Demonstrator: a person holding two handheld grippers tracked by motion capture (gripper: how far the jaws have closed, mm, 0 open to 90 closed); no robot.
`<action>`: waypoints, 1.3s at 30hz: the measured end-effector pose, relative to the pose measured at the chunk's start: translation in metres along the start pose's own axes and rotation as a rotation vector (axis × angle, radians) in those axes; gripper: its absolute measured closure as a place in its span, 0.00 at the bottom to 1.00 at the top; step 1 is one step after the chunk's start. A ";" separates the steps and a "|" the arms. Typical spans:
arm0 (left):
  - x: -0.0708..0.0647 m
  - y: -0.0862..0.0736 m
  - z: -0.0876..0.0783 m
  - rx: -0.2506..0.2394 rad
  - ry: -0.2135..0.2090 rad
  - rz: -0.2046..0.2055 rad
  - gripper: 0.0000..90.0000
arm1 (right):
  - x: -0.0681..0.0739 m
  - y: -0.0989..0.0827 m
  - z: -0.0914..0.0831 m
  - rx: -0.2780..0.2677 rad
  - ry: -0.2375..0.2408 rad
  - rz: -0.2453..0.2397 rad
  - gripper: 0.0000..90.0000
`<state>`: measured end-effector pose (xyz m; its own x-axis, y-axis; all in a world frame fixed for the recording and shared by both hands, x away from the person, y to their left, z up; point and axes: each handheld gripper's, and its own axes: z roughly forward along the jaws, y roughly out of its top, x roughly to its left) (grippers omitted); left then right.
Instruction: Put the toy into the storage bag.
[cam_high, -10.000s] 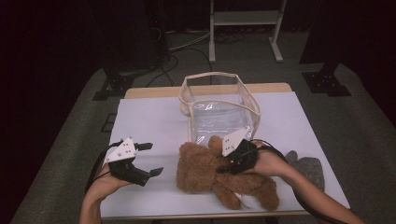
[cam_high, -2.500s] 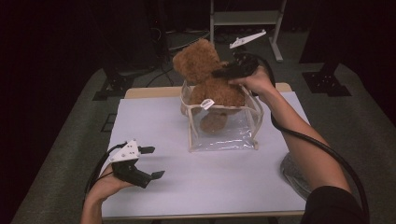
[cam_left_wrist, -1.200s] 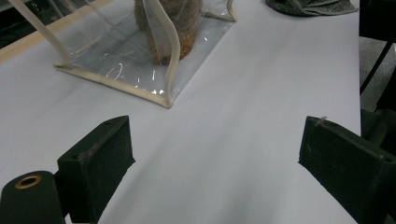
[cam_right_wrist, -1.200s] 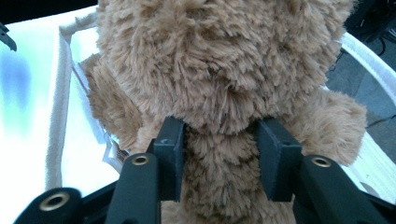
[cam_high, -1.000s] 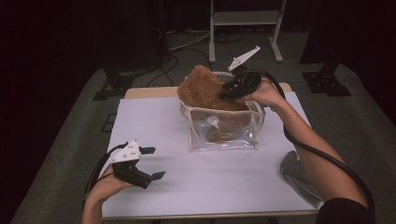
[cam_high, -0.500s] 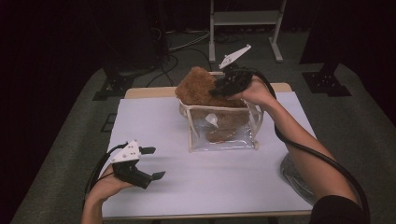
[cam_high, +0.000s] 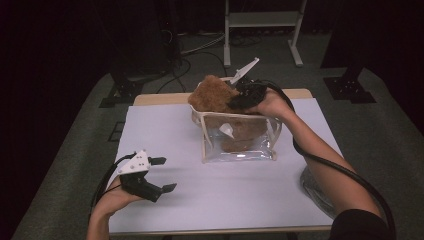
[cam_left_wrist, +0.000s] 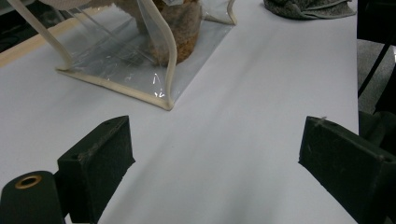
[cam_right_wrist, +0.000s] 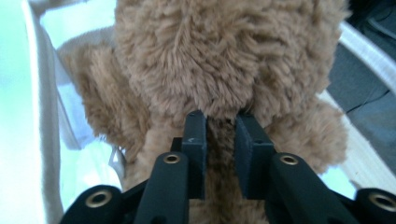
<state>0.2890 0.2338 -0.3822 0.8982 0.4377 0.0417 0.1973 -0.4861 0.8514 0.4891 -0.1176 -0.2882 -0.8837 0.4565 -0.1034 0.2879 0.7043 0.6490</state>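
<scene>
Teddy bear (cam_high: 216, 95), one: brown plush, standing partly inside the clear bag (cam_high: 240, 142) near the middle of the table's far edge, head and shoulders above the rim, legs visible through the front wall. By the look of it light, soft and compressible, with nothing fragile; the pile gives under pressure, so a pinch of fur and stuffing at the neck or back should hold better than a limb. Right gripper (cam_right_wrist: 219, 135), one: jaws have just been closing and now clench a fold of plush between the pads, just under the head. Clear bag, one: transparent film with cream piping, probably flimsy and apt to slide or tip when pushed. Left gripper (cam_high: 162, 175), one: resting near the table's (cam_high: 260, 200) near left corner, jaws spread wide, nothing between them. Grey cloth (cam_left_wrist: 308, 8), one, by the right edge.
</scene>
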 end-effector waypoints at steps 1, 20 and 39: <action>0.000 0.000 0.000 0.000 -0.002 -0.002 0.10 | 0.000 -0.002 0.001 0.013 0.008 0.005 0.85; -0.002 0.003 0.001 -0.009 -0.004 0.004 0.10 | 0.000 -0.004 -0.017 -0.076 0.044 0.053 0.74; 0.000 0.002 -0.002 -0.021 0.000 0.008 0.10 | -0.003 -0.016 -0.060 -0.152 0.052 0.088 0.60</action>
<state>0.2883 0.2343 -0.3794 0.8998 0.4336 0.0484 0.1820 -0.4737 0.8617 0.4653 -0.1625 -0.2528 -0.8766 0.4812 -0.0049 0.3093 0.5711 0.7604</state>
